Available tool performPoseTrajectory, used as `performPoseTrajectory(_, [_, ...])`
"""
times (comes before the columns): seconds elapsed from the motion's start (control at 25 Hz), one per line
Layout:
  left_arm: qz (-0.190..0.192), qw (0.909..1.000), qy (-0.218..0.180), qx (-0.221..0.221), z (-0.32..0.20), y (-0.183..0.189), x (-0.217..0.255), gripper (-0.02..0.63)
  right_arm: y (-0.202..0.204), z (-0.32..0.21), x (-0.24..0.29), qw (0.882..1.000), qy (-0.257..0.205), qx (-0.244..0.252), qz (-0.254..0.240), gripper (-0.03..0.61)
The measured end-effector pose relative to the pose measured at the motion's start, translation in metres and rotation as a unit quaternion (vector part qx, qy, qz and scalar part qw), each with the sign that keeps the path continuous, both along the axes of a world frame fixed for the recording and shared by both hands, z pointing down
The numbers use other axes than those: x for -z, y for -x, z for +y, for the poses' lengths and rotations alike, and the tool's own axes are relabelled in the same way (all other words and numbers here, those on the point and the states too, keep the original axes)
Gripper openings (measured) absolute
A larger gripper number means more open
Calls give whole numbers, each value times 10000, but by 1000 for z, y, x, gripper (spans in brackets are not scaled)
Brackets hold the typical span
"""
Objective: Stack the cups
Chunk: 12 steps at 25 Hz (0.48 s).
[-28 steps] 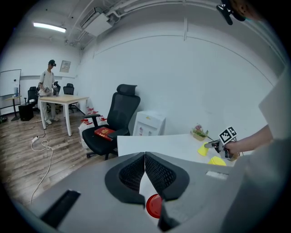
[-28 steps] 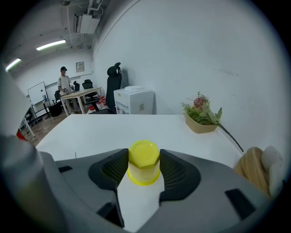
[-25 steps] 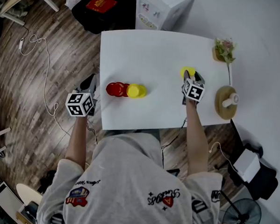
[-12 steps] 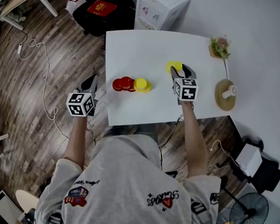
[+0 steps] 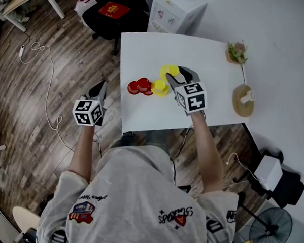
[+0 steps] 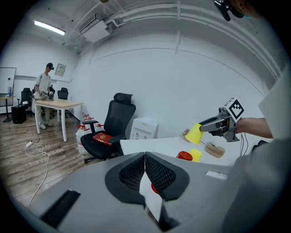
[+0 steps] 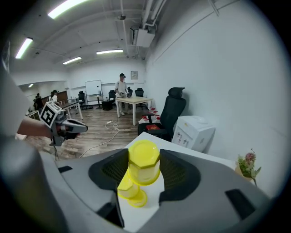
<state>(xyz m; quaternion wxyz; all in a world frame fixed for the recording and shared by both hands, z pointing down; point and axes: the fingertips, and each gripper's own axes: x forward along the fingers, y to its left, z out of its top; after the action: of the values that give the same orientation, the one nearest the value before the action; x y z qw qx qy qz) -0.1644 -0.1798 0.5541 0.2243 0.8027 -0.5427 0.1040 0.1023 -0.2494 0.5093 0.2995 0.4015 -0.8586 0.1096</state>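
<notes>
**A:** Head view first: which step is this?

**B:** The carry-over, I judge. The right gripper (image 5: 171, 75) is clenched on a tilted yellow plastic cup (image 5: 168, 71), held above the white rectangular table (image 5: 213, 109). It is just beyond the second yellow plastic cup (image 5: 160, 87), which stands touching the red plastic cups (image 5: 140, 86). The left gripper (image 5: 99, 90) hangs off the table's left edge, over the wooden floor (image 5: 52, 88).

**A:** And the left gripper view?

**B:** Its jaws are pressed together on nothing. Across the table the held cup's mouth points down and is clear of the surface.

**A:** The right gripper view?

**B:** The pads squeeze the held cup's sides, its flat base towards the camera. The second yellow cup stands mouth-down below and slightly left. The next move likely calls for centring over it, levelling the mouth, lowering, then releasing.

**A:** Room to move?

**B:** Plenty. The red cups sit near the left edge, so a sideways nudge could push them off. The round wooden stand (image 5: 243, 100) and small potted plant (image 5: 237, 51) are well apart.
</notes>
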Motion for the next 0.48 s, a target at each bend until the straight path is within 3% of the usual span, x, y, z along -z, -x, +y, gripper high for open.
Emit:
performPoseTrajectory(0.2, [40, 9999, 28, 88, 16, 17, -3, 7, 44, 27, 0, 9984, 193, 517, 77, 219])
performPoseTrajectory(0.48, [80, 9998, 24, 158, 24, 28, -3, 7, 68, 40, -14, 9963, 399, 744, 167, 219])
